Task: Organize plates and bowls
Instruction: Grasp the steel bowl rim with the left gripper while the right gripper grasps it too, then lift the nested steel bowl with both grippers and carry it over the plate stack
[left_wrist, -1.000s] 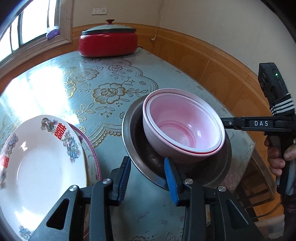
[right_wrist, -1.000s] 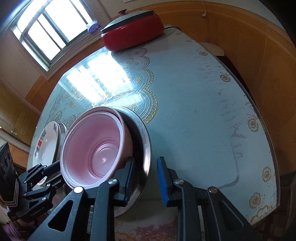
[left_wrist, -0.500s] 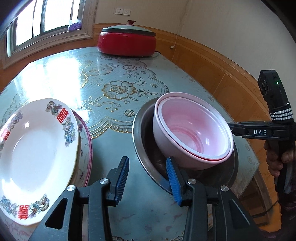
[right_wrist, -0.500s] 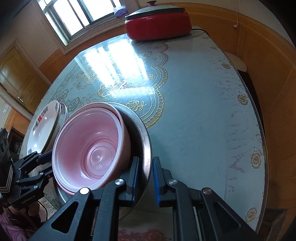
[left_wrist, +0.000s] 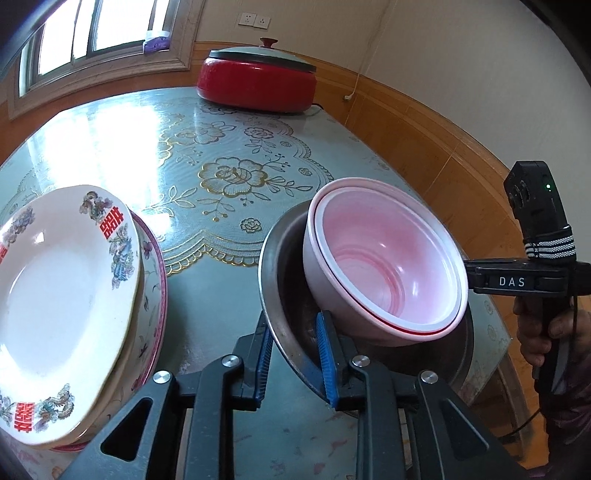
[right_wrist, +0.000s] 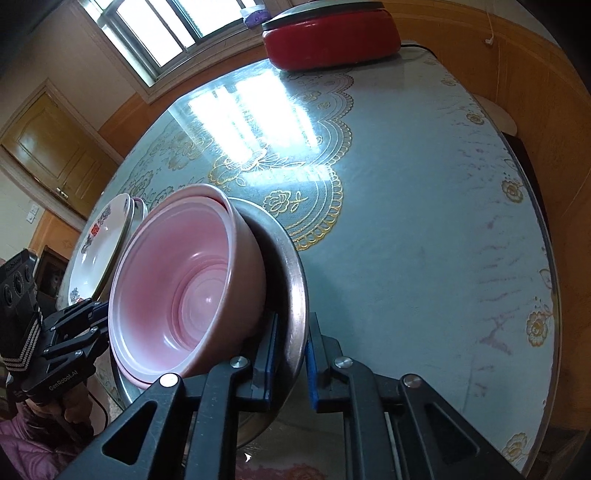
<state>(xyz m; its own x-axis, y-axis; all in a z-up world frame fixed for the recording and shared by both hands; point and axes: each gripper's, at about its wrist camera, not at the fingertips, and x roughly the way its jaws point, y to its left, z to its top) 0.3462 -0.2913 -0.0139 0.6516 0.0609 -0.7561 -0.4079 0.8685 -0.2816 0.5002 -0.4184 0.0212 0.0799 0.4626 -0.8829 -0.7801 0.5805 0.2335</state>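
Wood-panelled walls and a window frame a round bench (left_wrist: 229, 258) under a teal floral cloth, with a red lidded electric pot (left_wrist: 258, 79) at the far edge. We work near the front edge: a steel basin (left_wrist: 273, 280) sits on the cloth with two nested pink bowls (left_wrist: 384, 266) tilted inside it. Our left hand-held gripper (left_wrist: 293, 354) straddles the basin's near rim, jaws closing, one pad outside and one inside; we cannot tell if they press yet. Our right hand-held gripper (right_wrist: 290, 360) is clamped narrow on the opposite rim of the steel basin (right_wrist: 295, 295), beside the pink bowls (right_wrist: 184, 284). Left of the basin, a white plate with red characters (left_wrist: 62, 306) lies on a pink-rimmed plate (left_wrist: 157, 280), just beside it but apart.

Step, as we judge: two-handed grasp of the basin, not yet lifted. Next move needs the left grip firm, then an even lift by both hands, since the tilted bowls could slide or tip.
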